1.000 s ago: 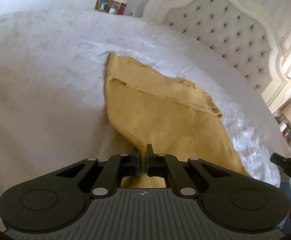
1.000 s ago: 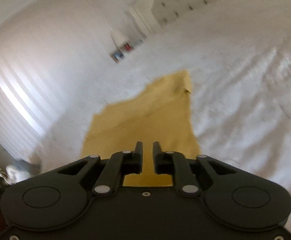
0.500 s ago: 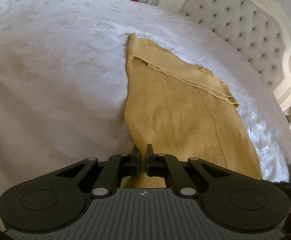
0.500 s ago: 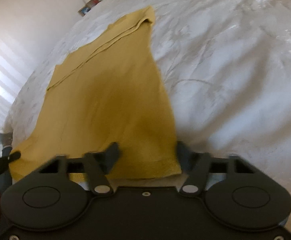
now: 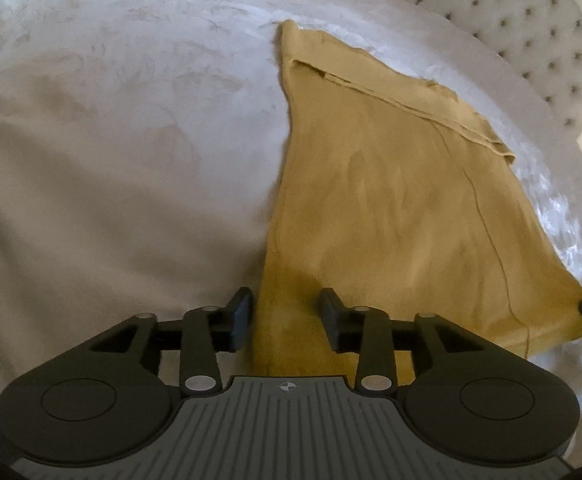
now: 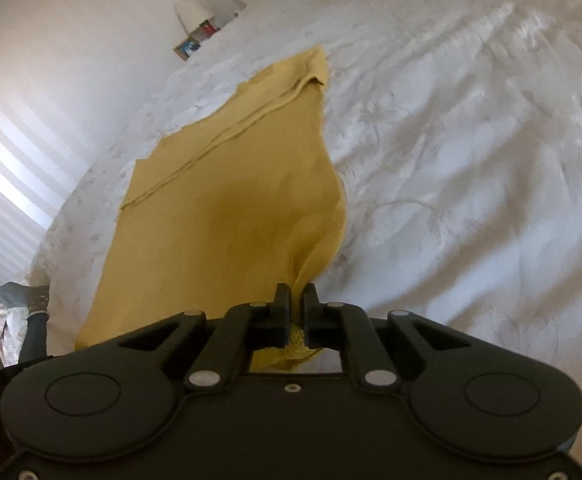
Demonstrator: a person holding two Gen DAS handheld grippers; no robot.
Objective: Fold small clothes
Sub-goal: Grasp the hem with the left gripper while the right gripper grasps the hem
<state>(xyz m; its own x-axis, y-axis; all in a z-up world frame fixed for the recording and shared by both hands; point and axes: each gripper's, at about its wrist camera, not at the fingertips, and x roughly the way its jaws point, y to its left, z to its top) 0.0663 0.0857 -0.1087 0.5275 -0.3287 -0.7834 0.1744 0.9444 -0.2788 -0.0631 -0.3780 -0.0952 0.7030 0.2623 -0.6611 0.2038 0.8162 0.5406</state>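
Mustard-yellow knit cloth [image 5: 391, 208] is seen spread flat on the white bed [image 5: 131, 140] in the left wrist view, with a doubled band lying across its far end near the tufted headboard [image 5: 531, 32]. The left claw [image 5: 285, 316] is held with its jaws apart, straddling the near left corner of the cloth without pinching it; the fabric passes loosely between the fingers. At the far right edge of this view, a dark tip, taken to be the other tool, is glimpsed at the opposite near corner.

In the right wrist view, the same yellow cloth [image 6: 219, 208] is shown running away across the bed [image 6: 471, 140], and the right claw [image 6: 295, 312] is clamped together on its near right corner, where the fabric is bunched and drawn up into a small peak. A lamp [image 6: 191, 10] and picture frame [image 6: 187, 46] are made out beyond.

The cloth is judged light, soft and limp, so no shape will be kept when lifted, and sag is to be expected between held points. Hold is best taken at both near corners, on the thicker hem, so that the edge can be carried evenly toward the far end.
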